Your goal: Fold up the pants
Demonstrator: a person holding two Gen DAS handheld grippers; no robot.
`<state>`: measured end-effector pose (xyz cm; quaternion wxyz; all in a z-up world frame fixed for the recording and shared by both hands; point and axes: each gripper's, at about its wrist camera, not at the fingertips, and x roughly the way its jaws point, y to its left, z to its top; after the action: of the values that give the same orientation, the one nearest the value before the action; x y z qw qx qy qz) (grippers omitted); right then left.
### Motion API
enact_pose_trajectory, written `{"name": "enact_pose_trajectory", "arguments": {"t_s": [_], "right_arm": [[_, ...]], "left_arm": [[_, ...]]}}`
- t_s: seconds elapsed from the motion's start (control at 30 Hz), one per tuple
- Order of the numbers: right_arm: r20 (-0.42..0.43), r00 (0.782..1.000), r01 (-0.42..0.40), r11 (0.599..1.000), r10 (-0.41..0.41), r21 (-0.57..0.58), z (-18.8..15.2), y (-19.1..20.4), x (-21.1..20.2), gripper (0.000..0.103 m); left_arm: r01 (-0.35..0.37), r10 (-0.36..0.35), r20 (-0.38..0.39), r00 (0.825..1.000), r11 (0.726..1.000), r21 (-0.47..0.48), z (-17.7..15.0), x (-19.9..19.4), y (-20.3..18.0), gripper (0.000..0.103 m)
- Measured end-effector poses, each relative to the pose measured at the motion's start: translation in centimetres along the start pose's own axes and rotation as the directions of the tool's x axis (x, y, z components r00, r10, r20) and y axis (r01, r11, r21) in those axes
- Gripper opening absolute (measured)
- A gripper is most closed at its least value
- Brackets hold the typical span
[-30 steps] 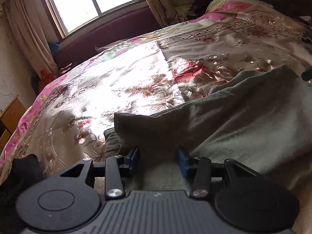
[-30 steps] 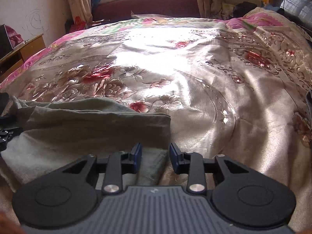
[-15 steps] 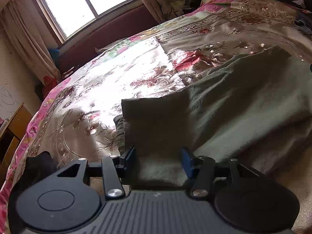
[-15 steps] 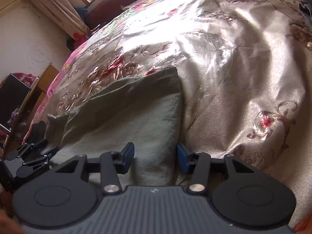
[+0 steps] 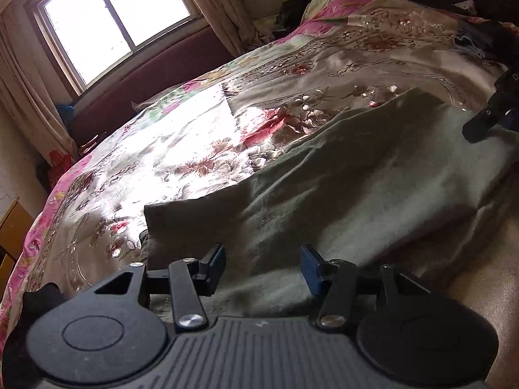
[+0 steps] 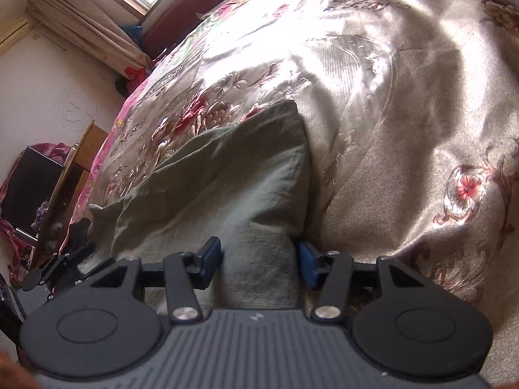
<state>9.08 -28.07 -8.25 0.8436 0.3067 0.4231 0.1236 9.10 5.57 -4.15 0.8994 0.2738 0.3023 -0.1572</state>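
Olive-green pants (image 5: 340, 188) lie folded on the floral bedspread (image 5: 181, 149). My left gripper (image 5: 263, 267) is open, its blue pads either side of the near left part of the cloth, just above it. My right gripper (image 6: 261, 261) is open over the near right end of the pants (image 6: 227, 188), whose right edge runs by the right pad. The right gripper shows at the right edge of the left wrist view (image 5: 493, 110); the left gripper shows at the lower left of the right wrist view (image 6: 61, 259).
The bedspread (image 6: 405, 103) stretches far and right of the pants. A window (image 5: 110, 19) with curtains and a dark red headboard (image 5: 155, 74) stand beyond the bed. A wooden cabinet (image 6: 74, 168) is left of the bed. Dark clothes (image 5: 486, 32) lie far right.
Both grippers have tilted and drawn back toward the near edge of the pants. Their jaws have opened wider. The pants lie flatter and more spread out than a second ago.
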Motion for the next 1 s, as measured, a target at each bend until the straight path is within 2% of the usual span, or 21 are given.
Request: {"name": "enact_pose_trajectory", "arguments": {"t_s": [0.03,0.07,0.1,0.13,0.23,0.33,0.5,0.6,0.67,0.7,0.8,0.9,0.93,1.0], "right_arm": [[0.005,1.0,-0.005,1.0,0.006,-0.011,0.0,0.3,0.1,0.049],[0.009,1.0,-0.004,1.0,0.004,-0.009,0.0,0.4,0.1,0.028],[-0.006,1.0,-0.007,1.0,0.007,0.005,0.0,0.2,0.3,0.014],[-0.007,1.0,-0.027,0.999,0.027,0.027,0.0,-0.3,0.1,0.01],[0.019,0.999,-0.043,0.998,0.042,0.043,-0.3,-1.1,-1.5,0.007],[0.055,0.998,-0.043,0.998,0.04,0.055,-0.6,-2.1,-4.2,0.007],[0.083,0.994,0.064,0.995,-0.07,0.073,-0.8,-4.3,-8.3,0.006],[0.061,0.993,0.095,0.993,-0.1,0.075,-0.7,-5.1,-9.0,0.008],[0.041,0.995,0.083,0.993,-0.086,0.082,-0.6,-5.2,-8.3,0.015],[0.041,0.996,0.081,0.993,-0.085,0.083,-0.6,-5.1,-7.9,0.015],[0.037,0.996,0.074,0.994,-0.078,0.084,-0.7,-5.1,-6.8,0.024],[0.028,0.993,0.111,0.988,-0.114,0.105,-0.8,-5.2,-7.0,0.018],[0.034,0.993,0.106,0.988,-0.111,0.114,-0.8,-4.9,-7.5,0.012],[0.059,0.994,0.089,0.991,-0.095,0.102,-0.4,-3.7,-8.6,0.01]], "left_arm": [[0.0,0.0,-0.012,1.0,1.0,0.0,-0.2,0.3,-0.1,0.065],[0.001,-0.002,-0.019,1.0,1.0,-0.018,-0.4,0.3,-0.1,0.065],[0.008,-0.009,-0.021,1.0,0.999,-0.036,-0.4,0.1,0.0,0.065],[0.012,-0.013,-0.024,1.0,0.999,-0.045,-0.4,-0.1,0.1,0.065],[0.043,-0.044,-0.029,0.999,0.997,-0.059,-0.3,-0.8,-0.2,0.065],[0.091,-0.091,-0.014,0.996,0.996,-0.017,0.0,-1.5,-2.0,0.065],[0.209,-0.209,0.02,0.978,0.978,-0.003,1.0,-3.0,-5.0,0.065],[0.224,-0.226,0.05,0.973,0.974,0.035,1.9,-3.7,-6.5,0.065],[0.214,-0.216,0.047,0.975,0.976,0.046,2.2,-3.2,-6.8,0.065],[0.208,-0.21,0.046,0.977,0.977,0.044,2.3,-3.1,-6.8,0.065],[0.199,-0.199,0.088,0.976,0.98,0.006,2.3,-3.4,-6.3,0.065],[0.204,-0.203,0.056,0.978,0.979,-0.023,1.5,-2.3,-6.0,0.065],[0.203,-0.202,0.042,0.978,0.979,-0.023,1.0,-1.9,-6.0,0.066],[0.215,-0.212,0.053,0.976,0.975,-0.063,0.2,-1.9,-5.7,0.066]]}}
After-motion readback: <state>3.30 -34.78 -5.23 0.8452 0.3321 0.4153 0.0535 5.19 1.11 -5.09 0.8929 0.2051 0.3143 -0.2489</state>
